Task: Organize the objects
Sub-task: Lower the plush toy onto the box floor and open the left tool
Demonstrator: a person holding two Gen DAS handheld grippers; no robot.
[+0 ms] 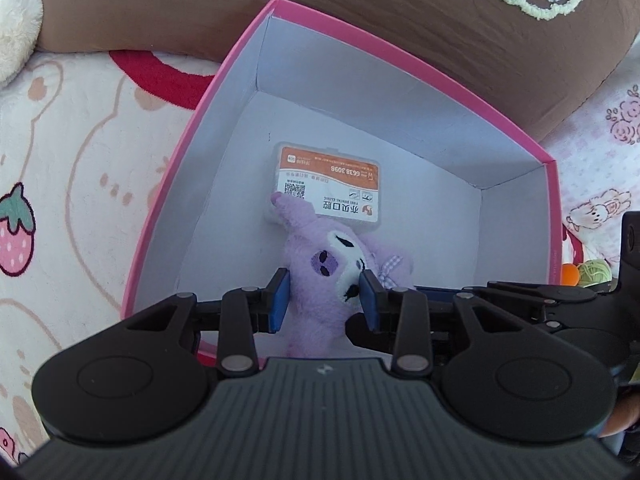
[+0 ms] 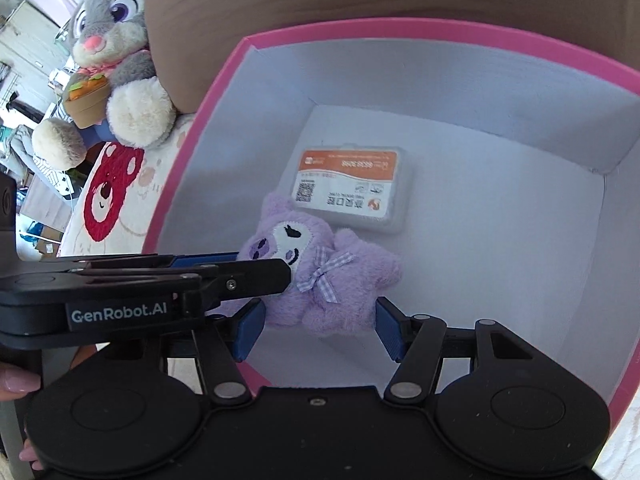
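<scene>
Plush toy (image 1: 320,280) in lilac lies low inside a pink-rimmed box (image 1: 400,52), its head pinched between the blue pads of the left tool (image 1: 325,300), one ear overlapping an orange-labelled plastic case (image 1: 330,184) on the box floor. From the right wrist view, the left tool reaches in from the left side across the toy's face, while the right tool (image 2: 318,330) hangs spread just short of the toy's feet, pads on either side but not pressing. The toy's long axis runs from the case toward the box's near wall. Judging by this, the left tool is the one placed to let go, the toy already being inside the box.
</scene>
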